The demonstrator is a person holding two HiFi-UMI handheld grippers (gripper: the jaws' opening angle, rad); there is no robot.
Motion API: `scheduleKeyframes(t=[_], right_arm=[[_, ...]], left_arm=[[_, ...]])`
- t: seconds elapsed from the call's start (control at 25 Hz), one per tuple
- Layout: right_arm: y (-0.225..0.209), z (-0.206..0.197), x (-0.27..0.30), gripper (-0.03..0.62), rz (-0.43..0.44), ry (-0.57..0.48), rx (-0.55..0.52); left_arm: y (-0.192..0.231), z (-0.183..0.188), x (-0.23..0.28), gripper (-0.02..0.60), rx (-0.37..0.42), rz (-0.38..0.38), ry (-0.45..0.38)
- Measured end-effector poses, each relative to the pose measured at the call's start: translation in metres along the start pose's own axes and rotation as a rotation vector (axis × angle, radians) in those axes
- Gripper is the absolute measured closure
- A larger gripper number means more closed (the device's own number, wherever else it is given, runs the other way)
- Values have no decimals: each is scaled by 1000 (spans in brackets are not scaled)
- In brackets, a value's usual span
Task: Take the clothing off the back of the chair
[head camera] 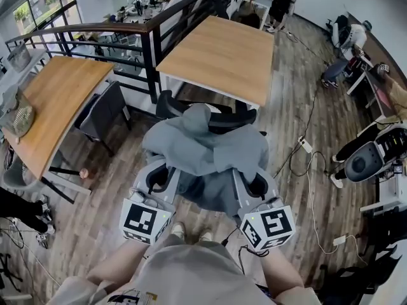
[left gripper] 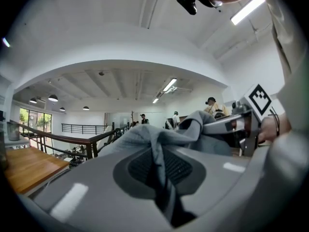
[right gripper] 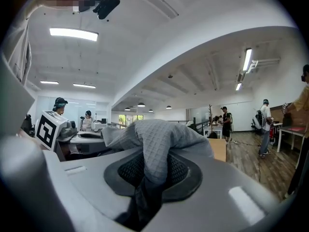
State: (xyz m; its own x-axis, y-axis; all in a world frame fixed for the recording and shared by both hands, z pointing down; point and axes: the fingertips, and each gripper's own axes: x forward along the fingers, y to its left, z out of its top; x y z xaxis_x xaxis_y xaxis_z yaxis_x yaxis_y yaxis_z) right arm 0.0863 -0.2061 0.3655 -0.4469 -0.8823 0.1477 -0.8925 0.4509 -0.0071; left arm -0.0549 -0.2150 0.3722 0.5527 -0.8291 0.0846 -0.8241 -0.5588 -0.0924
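Note:
A grey hooded garment (head camera: 205, 148) hangs spread between my two grippers, above and in front of a black office chair (head camera: 224, 118). My left gripper (head camera: 157, 173) is shut on the garment's left side, with a fold of grey cloth (left gripper: 157, 151) pinched between its pads. My right gripper (head camera: 254, 182) is shut on the right side, where waffle-textured grey fabric (right gripper: 157, 146) bulges out of its closed jaws. The chair's back is mostly hidden under the cloth; whether the garment still touches the chair I cannot tell.
A wooden table (head camera: 219, 53) stands just beyond the chair, another wooden desk (head camera: 48, 103) with a dark chair (head camera: 102, 110) to the left. A dark railing (head camera: 149, 27) runs behind. Cables (head camera: 308, 154) and a power strip lie on the wood floor at right. People stand far off.

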Motion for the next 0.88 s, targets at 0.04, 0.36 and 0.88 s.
scheduleKeyframes(t=[0.04,0.36,0.88], right_arm=[[-1,-5,2,525,-4,10,6],[-4,-32,12,523,-30,34,2],[-5,-35,14,523,-45,27,1]], left_arm=[[0,-5,1,552,-2,1,11],[1,-34,6,552,-3,23,39],[4,-35,10,552,-23,22,17]])
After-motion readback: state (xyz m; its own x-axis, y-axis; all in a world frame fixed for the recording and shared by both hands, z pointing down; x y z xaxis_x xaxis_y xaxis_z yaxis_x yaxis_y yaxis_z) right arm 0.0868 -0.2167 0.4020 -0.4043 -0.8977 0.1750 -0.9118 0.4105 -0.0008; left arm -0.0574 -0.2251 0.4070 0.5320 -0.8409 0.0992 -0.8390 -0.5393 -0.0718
